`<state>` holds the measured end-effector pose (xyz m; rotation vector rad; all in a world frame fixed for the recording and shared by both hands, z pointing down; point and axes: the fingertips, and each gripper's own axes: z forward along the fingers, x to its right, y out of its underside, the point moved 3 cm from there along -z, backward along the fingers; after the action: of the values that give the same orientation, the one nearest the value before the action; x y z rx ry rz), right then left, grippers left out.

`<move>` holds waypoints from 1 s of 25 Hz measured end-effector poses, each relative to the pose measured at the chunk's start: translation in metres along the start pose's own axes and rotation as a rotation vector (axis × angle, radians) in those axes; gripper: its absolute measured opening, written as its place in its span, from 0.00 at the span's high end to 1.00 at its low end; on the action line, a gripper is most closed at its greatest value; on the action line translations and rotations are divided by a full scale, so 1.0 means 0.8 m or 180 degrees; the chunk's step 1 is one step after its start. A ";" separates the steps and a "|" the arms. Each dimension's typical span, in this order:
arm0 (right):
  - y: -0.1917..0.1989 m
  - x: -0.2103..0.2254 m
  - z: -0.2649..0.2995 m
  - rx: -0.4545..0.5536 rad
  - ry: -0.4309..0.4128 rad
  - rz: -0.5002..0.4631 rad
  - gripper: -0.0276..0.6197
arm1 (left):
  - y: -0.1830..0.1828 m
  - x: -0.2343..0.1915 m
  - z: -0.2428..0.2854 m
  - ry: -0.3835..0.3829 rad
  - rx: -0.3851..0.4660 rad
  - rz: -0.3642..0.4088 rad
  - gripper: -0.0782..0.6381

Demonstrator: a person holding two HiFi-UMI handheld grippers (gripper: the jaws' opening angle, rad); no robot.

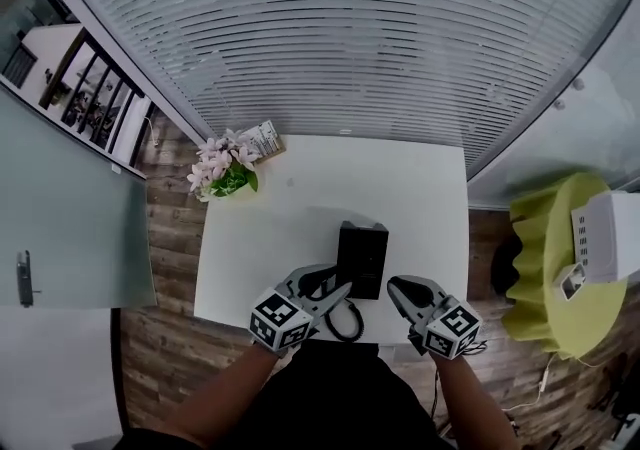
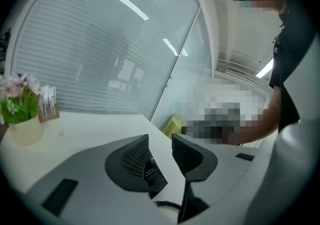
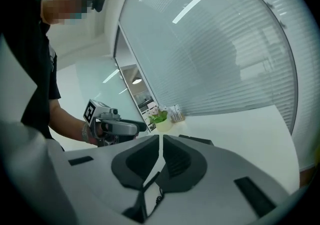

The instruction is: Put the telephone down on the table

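The black telephone [image 1: 362, 256] sits on the white table [image 1: 300, 198] near its front edge, between both grippers. The left gripper [image 1: 338, 292] has its jaws apart and empty; the right gripper [image 1: 396, 288] has them nearly together, holding nothing

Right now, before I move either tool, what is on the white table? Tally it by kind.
Phone: 1
Flower pot: 1
Card: 1
Total: 3
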<state>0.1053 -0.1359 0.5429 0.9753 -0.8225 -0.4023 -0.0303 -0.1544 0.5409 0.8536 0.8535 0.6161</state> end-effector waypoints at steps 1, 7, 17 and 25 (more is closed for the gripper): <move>-0.008 -0.010 -0.003 0.0034 -0.0024 -0.0067 0.89 | -0.010 0.009 -0.004 -0.0014 0.0055 0.0089 0.70; -0.059 -0.070 -0.022 0.0243 -0.0138 -0.0469 0.90 | -0.062 0.055 -0.027 -0.0051 0.0427 0.0419 0.87; -0.133 -0.113 -0.050 0.0575 -0.0040 -0.0771 0.91 | -0.124 0.105 -0.055 -0.0228 0.0873 0.0782 0.88; -0.154 -0.120 -0.055 0.0641 0.0064 -0.0844 0.91 | -0.146 0.118 -0.056 -0.0167 0.0963 0.0857 0.88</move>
<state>0.0840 -0.1141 0.3838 1.2806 -0.7265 -0.5434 -0.0028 -0.1268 0.3888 1.2681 0.8012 0.7054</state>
